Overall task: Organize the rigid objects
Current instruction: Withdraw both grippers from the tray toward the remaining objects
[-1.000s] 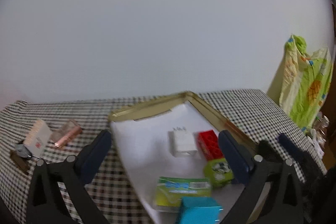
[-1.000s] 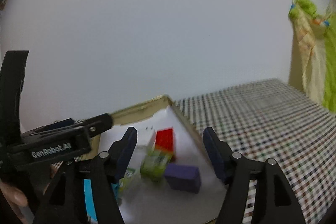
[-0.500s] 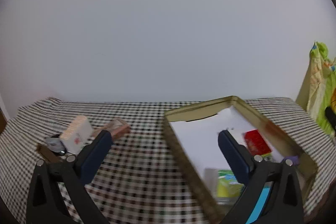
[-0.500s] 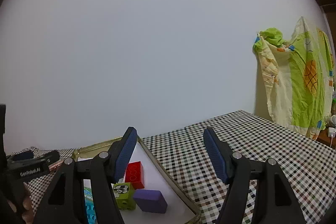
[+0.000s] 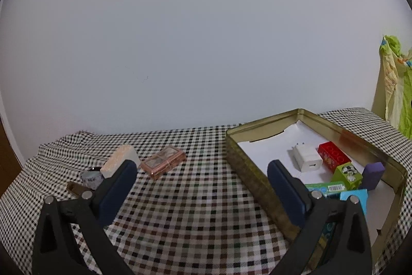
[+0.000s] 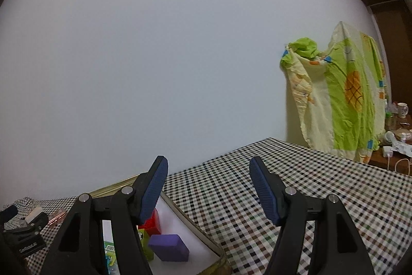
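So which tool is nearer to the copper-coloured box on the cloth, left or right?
Left. The left tool points at the cloth just in front of the copper-coloured box. The right tool is beyond the gold tin, facing away.

Black-and-white checked tablecloth [image 5: 195,200] all across. Gold tin [image 5: 247,172] at three o'clock, white paper lining [image 5: 267,148] inside. In it: white charger [image 5: 306,159], red brick [image 5: 332,155], lime-green block [image 5: 346,173], purple block [image 5: 372,175], cyan box [image 5: 356,197]. Copper-pink case [image 5: 163,163] at nine o'clock. Green, cream and orange cloth [image 6: 340,99] at three o'clock from the right wrist.
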`<state>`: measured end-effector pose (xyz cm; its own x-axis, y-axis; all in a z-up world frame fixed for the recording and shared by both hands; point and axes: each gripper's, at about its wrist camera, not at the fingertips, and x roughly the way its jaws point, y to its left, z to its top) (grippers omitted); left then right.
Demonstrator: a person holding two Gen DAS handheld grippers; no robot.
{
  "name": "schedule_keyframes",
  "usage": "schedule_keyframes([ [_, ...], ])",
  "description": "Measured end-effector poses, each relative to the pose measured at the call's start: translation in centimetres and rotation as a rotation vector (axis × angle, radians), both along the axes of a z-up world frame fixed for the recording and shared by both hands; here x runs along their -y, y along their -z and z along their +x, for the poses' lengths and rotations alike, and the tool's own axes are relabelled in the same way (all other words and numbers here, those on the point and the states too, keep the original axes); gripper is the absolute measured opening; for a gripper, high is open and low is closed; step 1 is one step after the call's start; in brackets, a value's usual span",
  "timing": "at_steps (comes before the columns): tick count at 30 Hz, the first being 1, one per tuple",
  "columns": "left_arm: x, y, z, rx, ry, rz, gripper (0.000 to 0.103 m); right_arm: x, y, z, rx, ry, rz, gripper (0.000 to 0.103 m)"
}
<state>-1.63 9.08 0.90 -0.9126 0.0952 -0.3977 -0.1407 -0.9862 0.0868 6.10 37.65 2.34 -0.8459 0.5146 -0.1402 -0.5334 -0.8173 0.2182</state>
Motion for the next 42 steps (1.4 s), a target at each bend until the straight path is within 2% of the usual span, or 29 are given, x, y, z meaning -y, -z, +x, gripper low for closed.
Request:
schedule_keyframes([
  [7,1.7,-0.1,0.8,-0.020,0.011,-0.014,0.103,2.4,0.1,0.6,-0.024,0.016,-0.016,0.068],
  [12,3.5,0.1,0.3,-0.008,0.012,0.003,0.103,5.7,-0.1,0.4,-0.040,0.007,0.035,0.068],
  [15,4.7,0.2,-0.2,0.005,0.006,0.009,0.103,7.9,-0.2,-0.1,-0.033,-0.019,0.048,0.068],
  [21,7.2,0.3,-0.6,-0.007,-0.001,-0.031,0.103,12.0,-0.1,-1.9,-0.015,-0.086,0.052,0.068],
  [26,10.6,0.5,-2.0,0.029,-0.034,-0.005,0.103,15.2,-0.2,-3.8,-0.005,-0.150,0.070,0.068],
  [38,18.2,1.4,-5.6,0.102,-0.141,0.013,0.103,21.3,0.7,-9.7,0.096,-0.291,0.014,0.068],
  [42,20.0,1.5,-6.7,0.108,-0.181,-0.013,0.103,23.1,1.1,-11.7,0.144,-0.337,0.012,0.068],
])
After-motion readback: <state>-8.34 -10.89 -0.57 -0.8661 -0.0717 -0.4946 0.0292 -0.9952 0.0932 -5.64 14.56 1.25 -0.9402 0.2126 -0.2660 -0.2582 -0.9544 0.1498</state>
